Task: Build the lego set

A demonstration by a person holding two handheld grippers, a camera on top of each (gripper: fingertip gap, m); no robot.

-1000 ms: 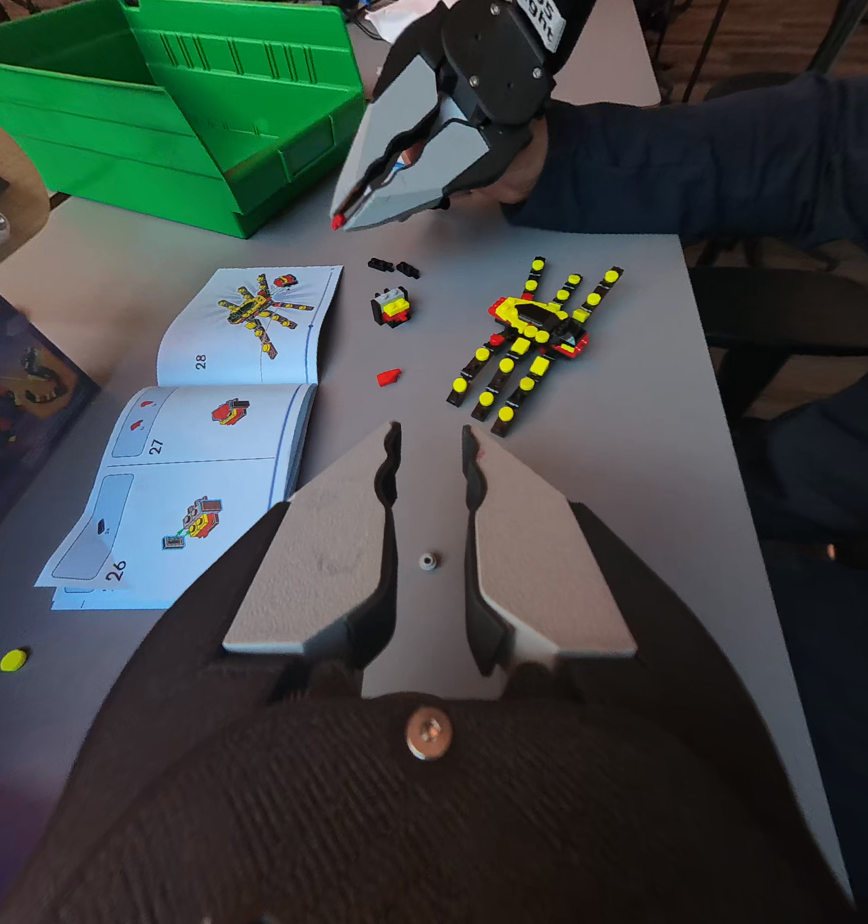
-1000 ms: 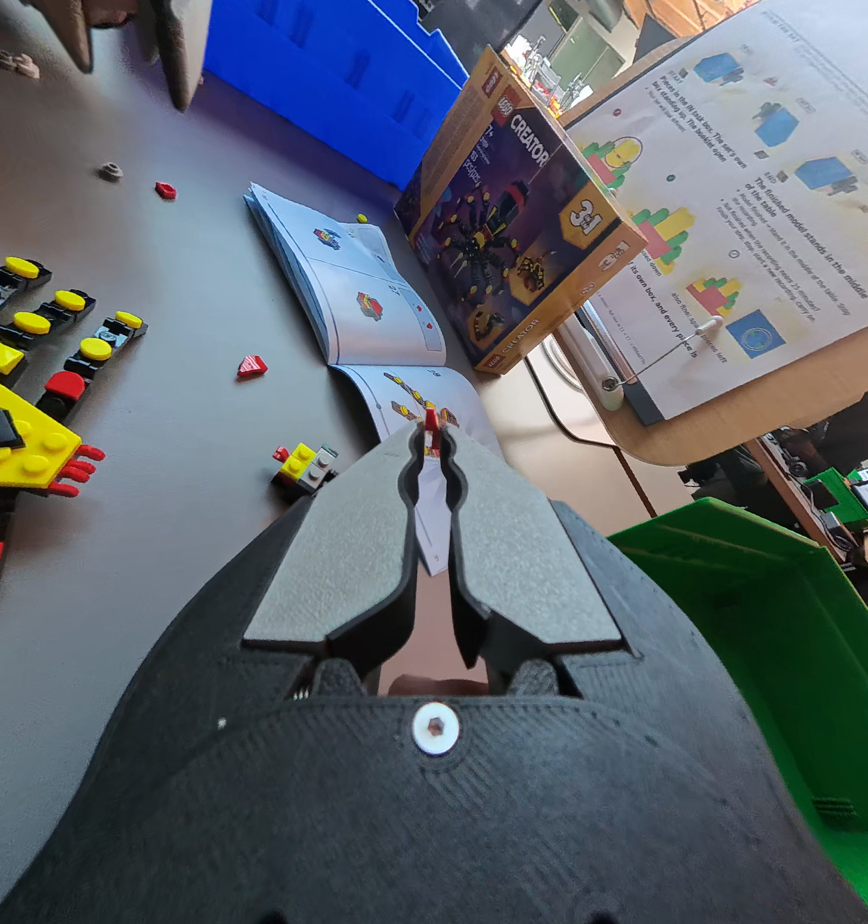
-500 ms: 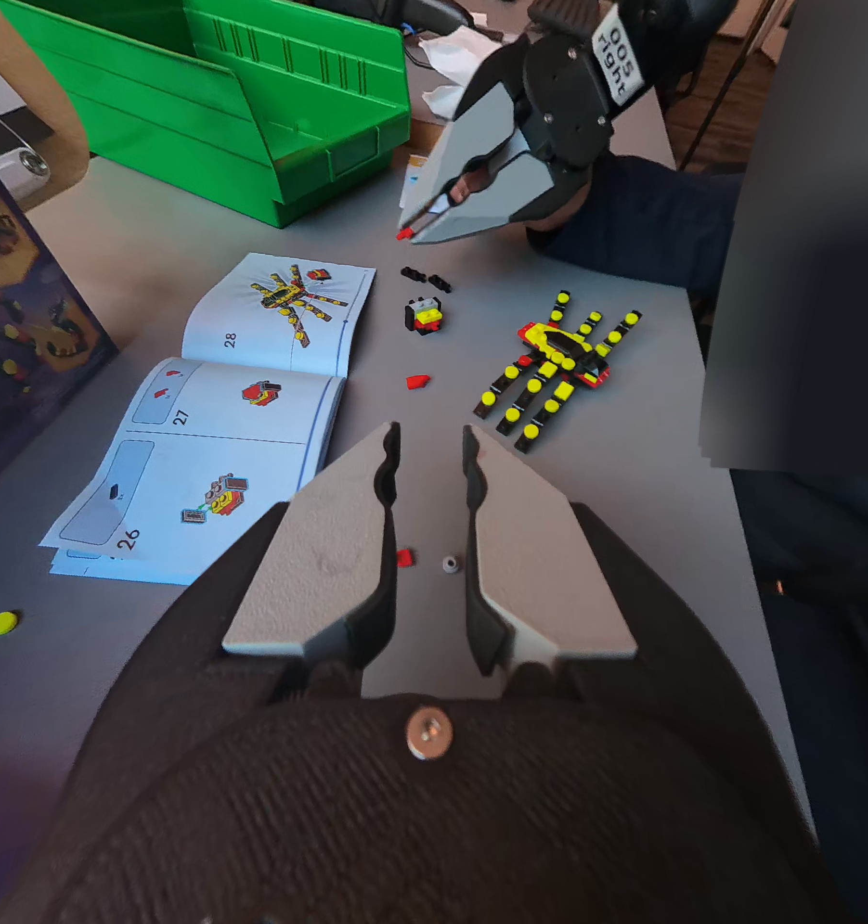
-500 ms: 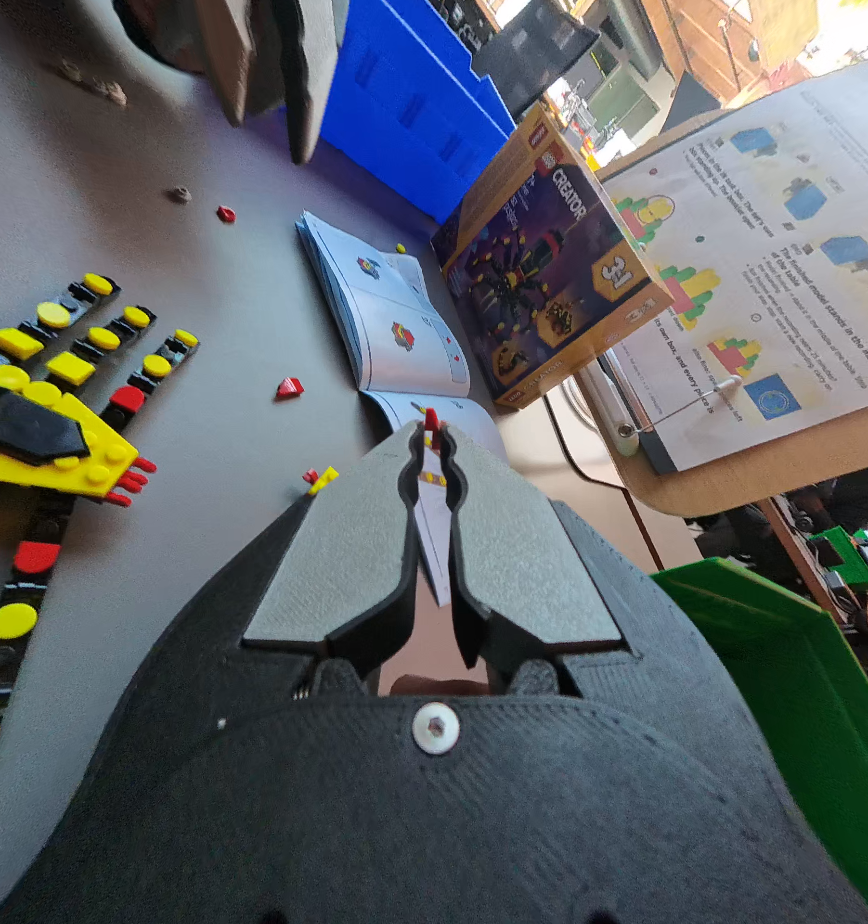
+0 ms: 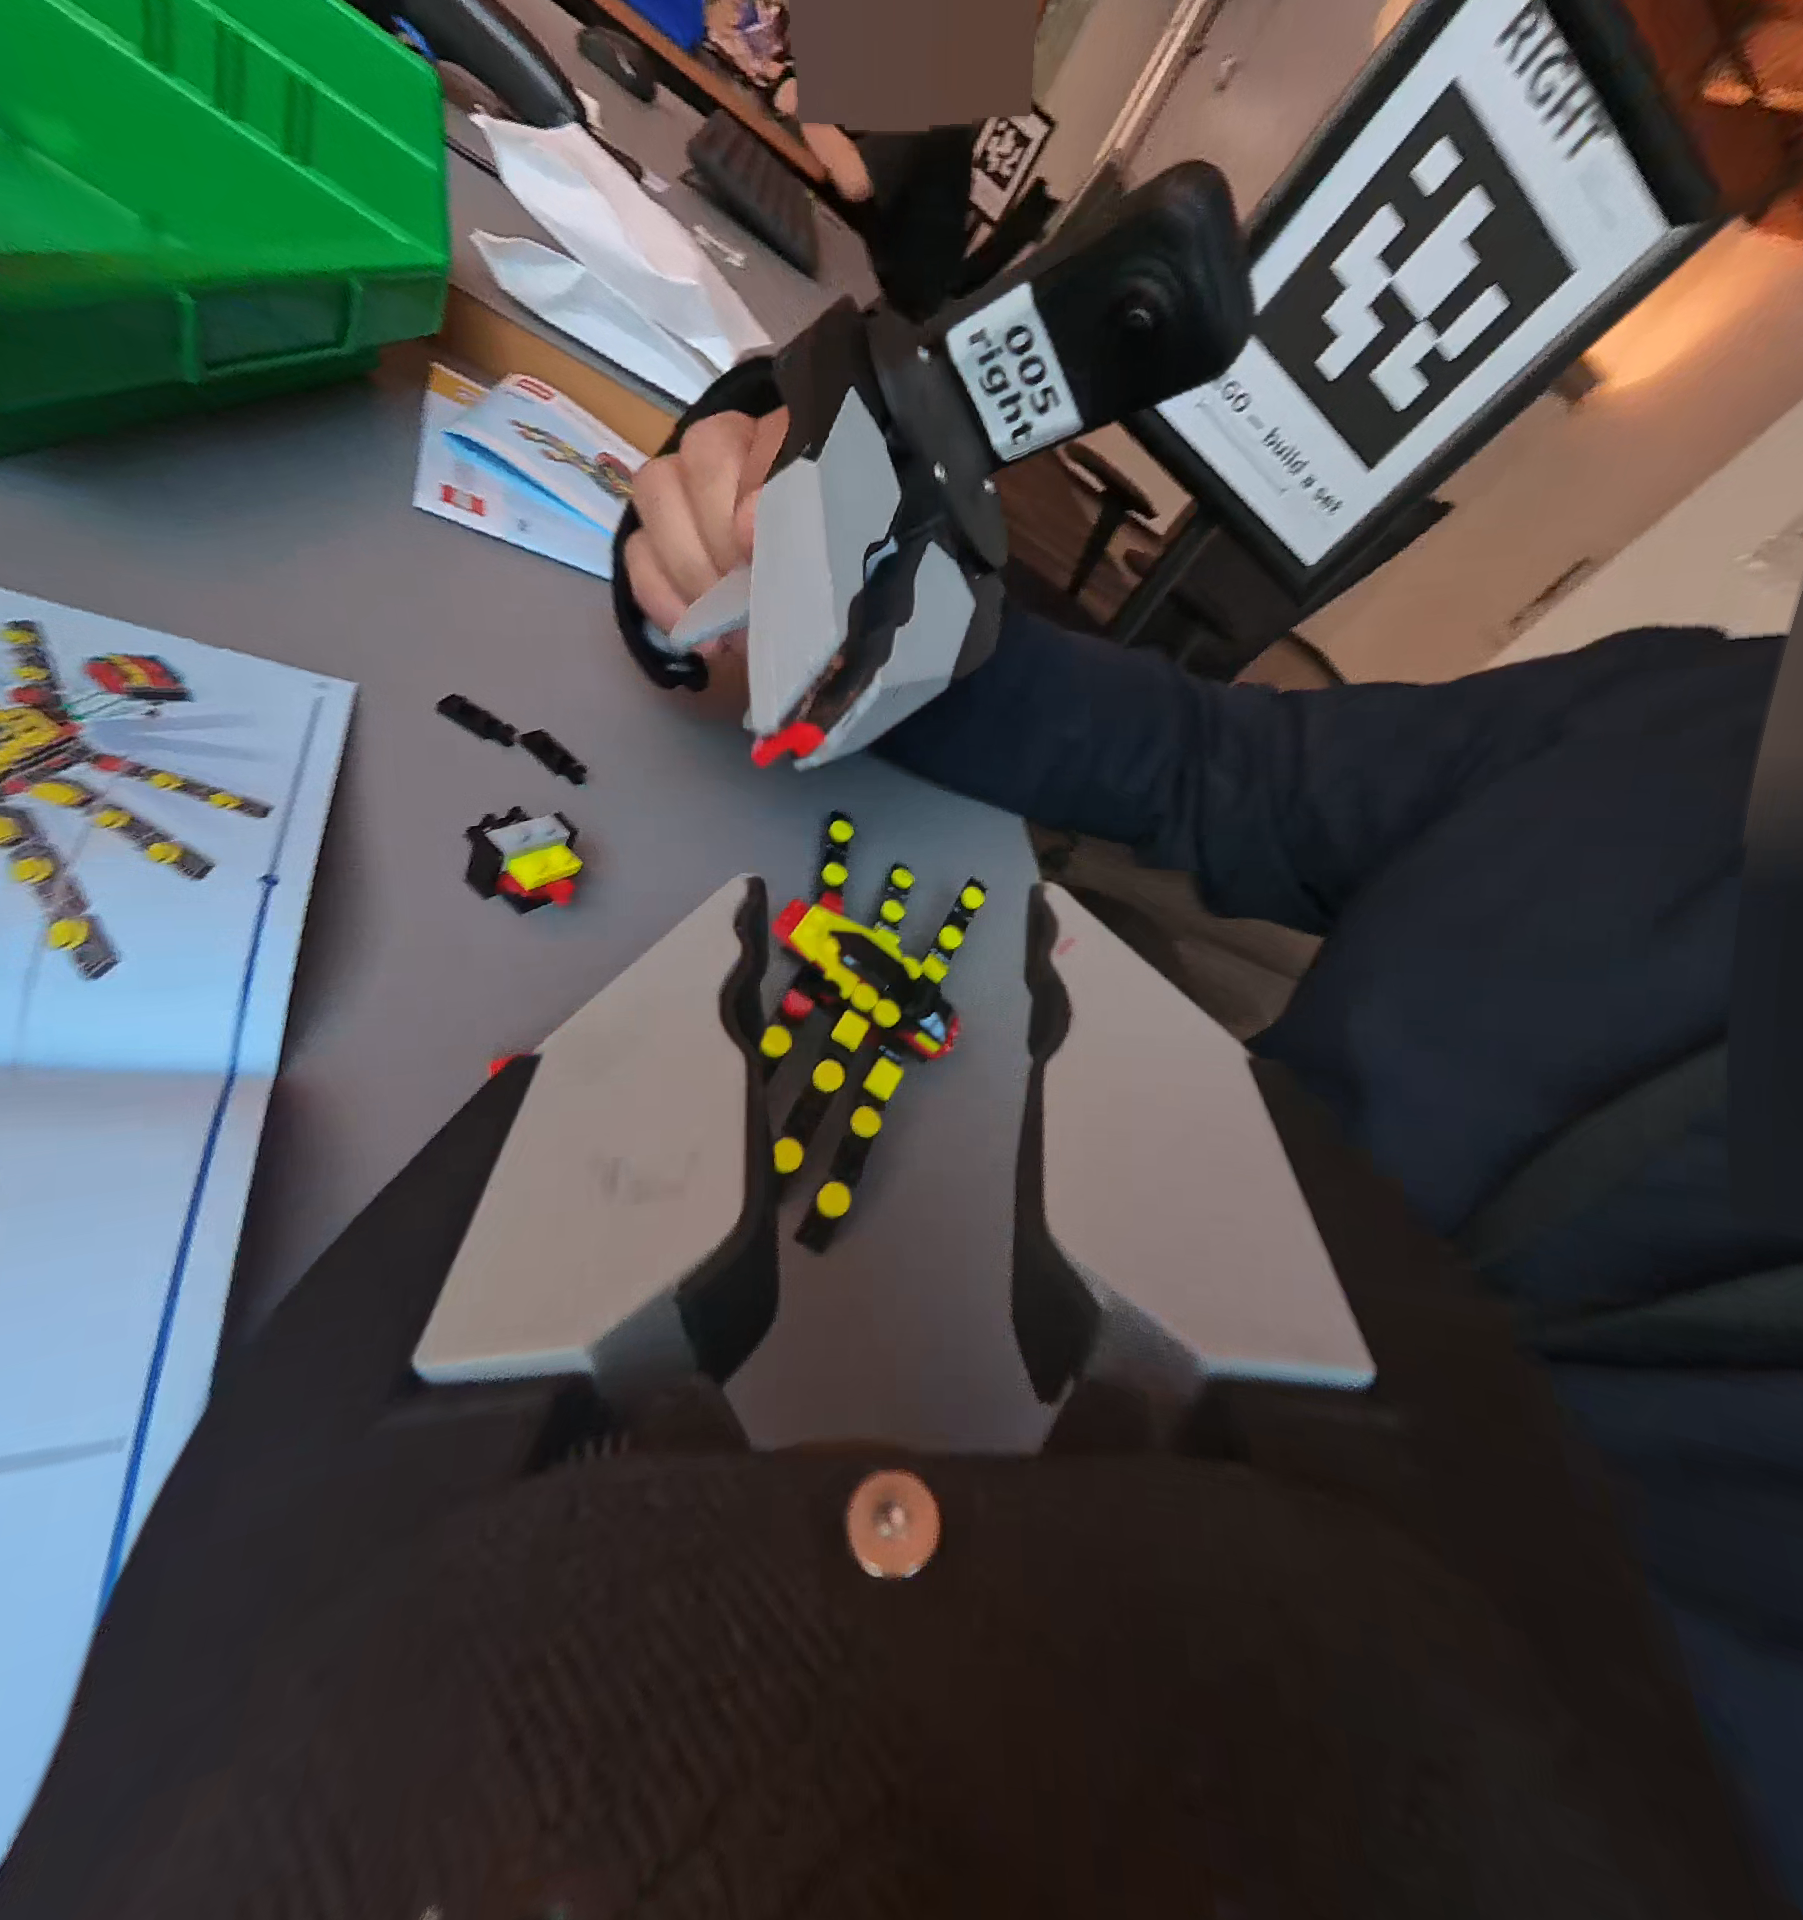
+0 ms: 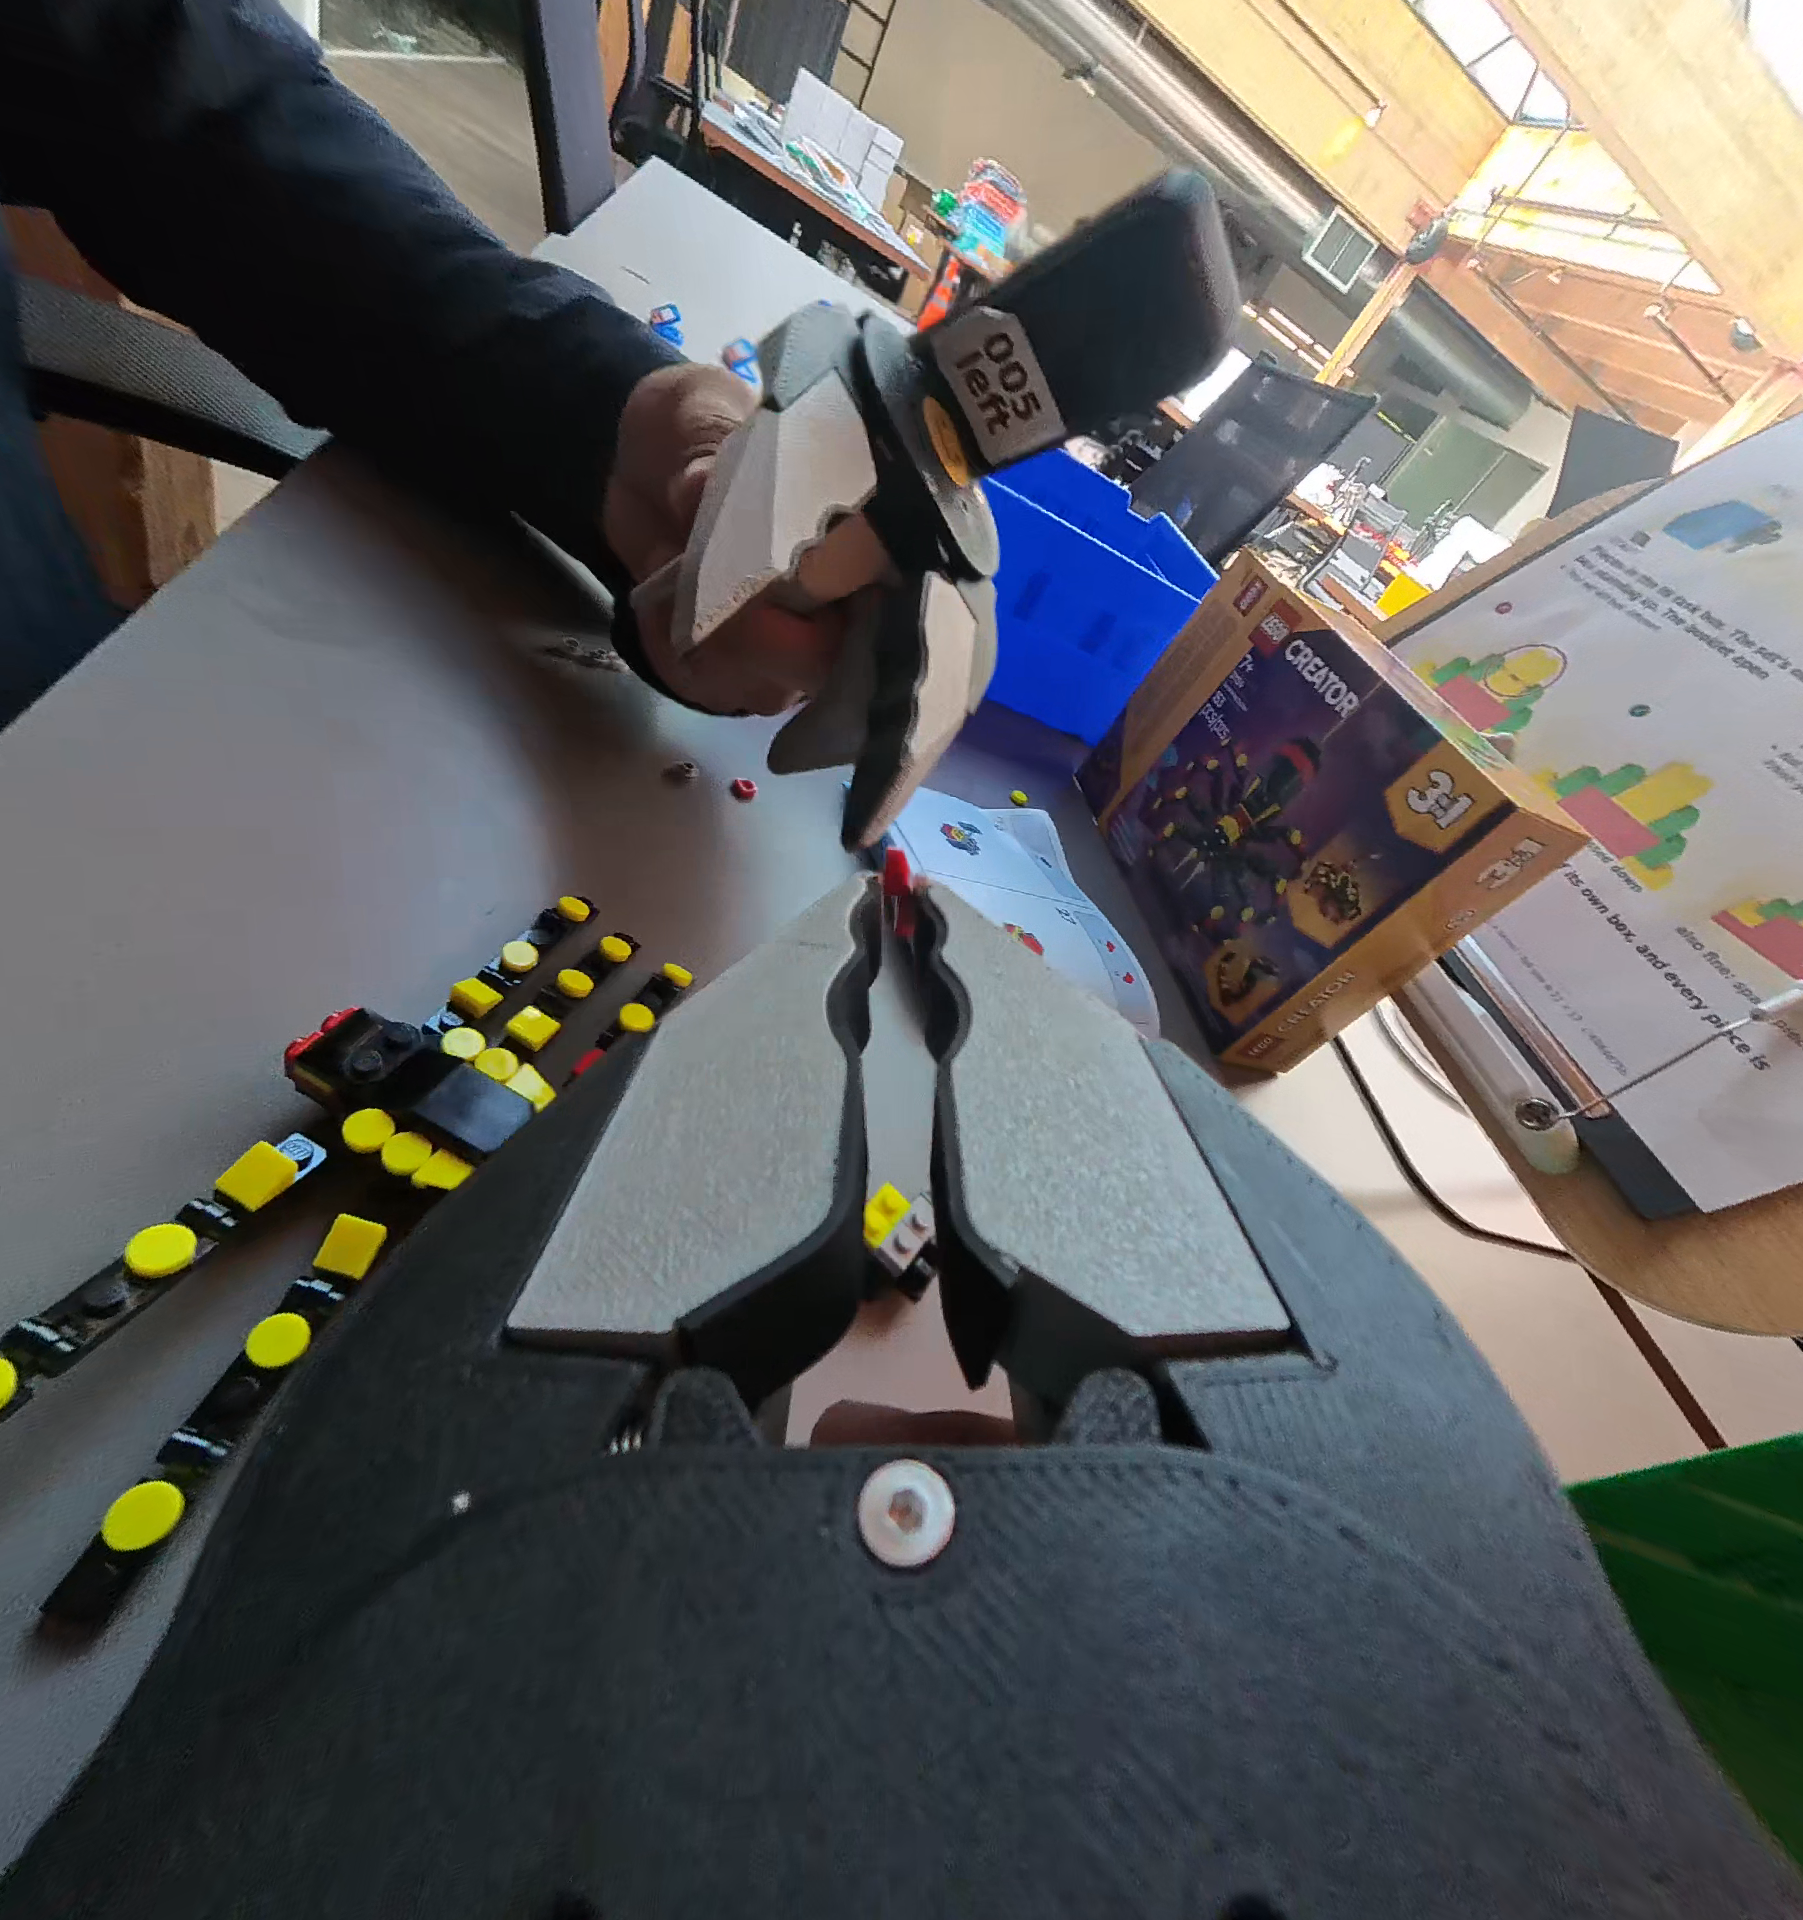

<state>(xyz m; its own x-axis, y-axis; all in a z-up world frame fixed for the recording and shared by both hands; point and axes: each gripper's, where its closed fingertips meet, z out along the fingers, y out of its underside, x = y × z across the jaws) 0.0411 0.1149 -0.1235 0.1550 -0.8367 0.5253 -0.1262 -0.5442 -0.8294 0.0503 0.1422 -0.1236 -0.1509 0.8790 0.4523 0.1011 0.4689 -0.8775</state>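
The black-and-yellow spider body with legs (image 5: 855,1023) lies on the grey table, and it also shows in the right wrist view (image 6: 388,1101). My left gripper (image 5: 892,914) is open wide and hovers over it, its jaws on either side of the legs. My right gripper (image 6: 902,909) is shut on a small red piece (image 6: 897,894); in the left wrist view that gripper (image 5: 803,738) hangs above the table beyond the spider, the red piece (image 5: 785,742) at its tip. A small black, yellow and grey sub-build (image 5: 525,860) sits left of the spider.
An open instruction booklet (image 5: 97,935) lies left. Two small black pieces (image 5: 510,736) lie behind the sub-build. A green bin (image 5: 170,208) stands at the back left. The set's box (image 6: 1312,821), a blue bin (image 6: 1073,592) and a paper sheet on a board (image 6: 1686,790) stand beyond. My left and right fingertips are right by each other.
My left gripper moved forward and right over the spider and opened wider. My right gripper, still holding the red piece, swung right and closer to the spider.
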